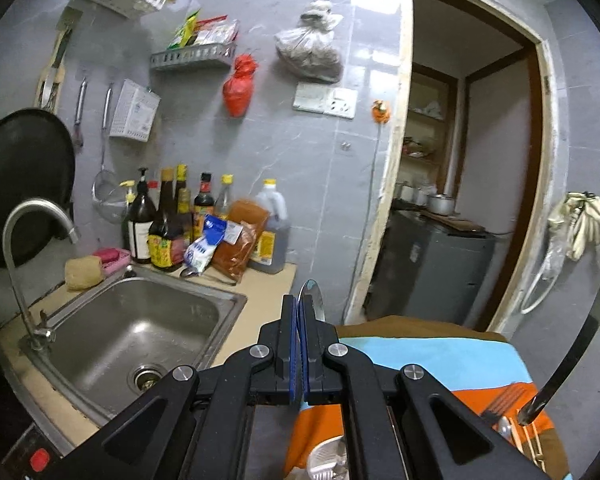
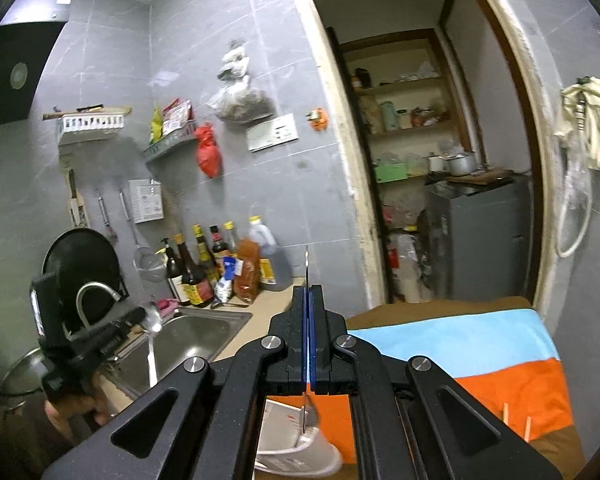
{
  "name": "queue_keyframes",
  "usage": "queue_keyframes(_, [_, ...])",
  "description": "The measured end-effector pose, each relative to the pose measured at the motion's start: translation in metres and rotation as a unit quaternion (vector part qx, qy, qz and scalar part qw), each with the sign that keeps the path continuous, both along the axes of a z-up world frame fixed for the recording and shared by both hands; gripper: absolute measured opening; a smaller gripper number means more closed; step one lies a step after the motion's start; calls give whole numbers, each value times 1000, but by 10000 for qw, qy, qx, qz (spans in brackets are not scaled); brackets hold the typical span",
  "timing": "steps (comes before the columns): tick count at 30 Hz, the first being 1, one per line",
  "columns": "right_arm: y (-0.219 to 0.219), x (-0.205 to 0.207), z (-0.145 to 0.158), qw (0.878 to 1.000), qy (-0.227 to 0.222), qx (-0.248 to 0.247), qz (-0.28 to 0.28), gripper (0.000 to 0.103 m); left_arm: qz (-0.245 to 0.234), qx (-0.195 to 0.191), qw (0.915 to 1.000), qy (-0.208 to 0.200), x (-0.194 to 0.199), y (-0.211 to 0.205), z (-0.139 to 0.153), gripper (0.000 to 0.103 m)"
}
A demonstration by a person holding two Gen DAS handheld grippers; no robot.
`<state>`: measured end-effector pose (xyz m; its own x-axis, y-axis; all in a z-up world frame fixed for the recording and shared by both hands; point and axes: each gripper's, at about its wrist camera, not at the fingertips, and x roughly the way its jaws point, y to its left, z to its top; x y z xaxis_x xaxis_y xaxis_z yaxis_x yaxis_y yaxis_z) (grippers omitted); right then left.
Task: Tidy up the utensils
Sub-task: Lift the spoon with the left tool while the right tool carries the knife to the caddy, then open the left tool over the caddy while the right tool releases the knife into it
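In the left wrist view my left gripper [image 1: 299, 300] is shut on a metal spoon [image 1: 314, 294], whose bowl sticks up past the fingertips. The right wrist view shows that same spoon [image 2: 153, 332], bowl up, above the sink. My right gripper [image 2: 307, 290] is shut on a thin metal utensil [image 2: 307, 264] seen edge-on, running above and below the pads. From the left wrist view this utensil [image 1: 572, 352] is a long dark bar at the right edge. A white utensil holder [image 2: 296, 444] stands below both grippers on a striped cloth [image 2: 480, 348].
A steel sink [image 1: 228, 300] with a curved faucet [image 1: 24, 220] lies to the left. Sauce bottles [image 1: 172, 224] crowd the counter's back corner. Chopsticks [image 1: 516, 424] lie on the cloth. An open doorway [image 2: 440, 160] leads to a pantry. A black pan [image 1: 24, 176] leans at far left.
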<state>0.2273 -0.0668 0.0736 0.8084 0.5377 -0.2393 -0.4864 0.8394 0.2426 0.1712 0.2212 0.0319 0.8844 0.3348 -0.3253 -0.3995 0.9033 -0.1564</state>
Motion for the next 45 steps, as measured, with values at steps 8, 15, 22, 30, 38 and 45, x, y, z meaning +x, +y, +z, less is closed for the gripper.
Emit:
queue_keyframes(8, [39,5,-27,9997,127,-185,112,1,138,198,9997,11,12,-7,-28,2])
queue_keyframes(15, [56,10,-53,9978,358,-539,126,1,182,470,9987,21,14,-20,-41,2])
queue_keyframes(22, [59,11,-65,9961,580,-627,232,1,29,336,9992,191,10,-21,-49,3])
queue_keyframes(30, [54,9,-73,9945,784,-629,281,2,-168,-24,9991,396,6,-16,-51,4])
queue_keyframes(38, [43,1,-64,9956,700,-588,200,2,-483,-563,9960,488,-1,-15,-50,10])
queue_keyframes(45, [14,-11,-49,9968,504,-596,-147,2,-727,-694,9947,197,-12,-31,-33,46])
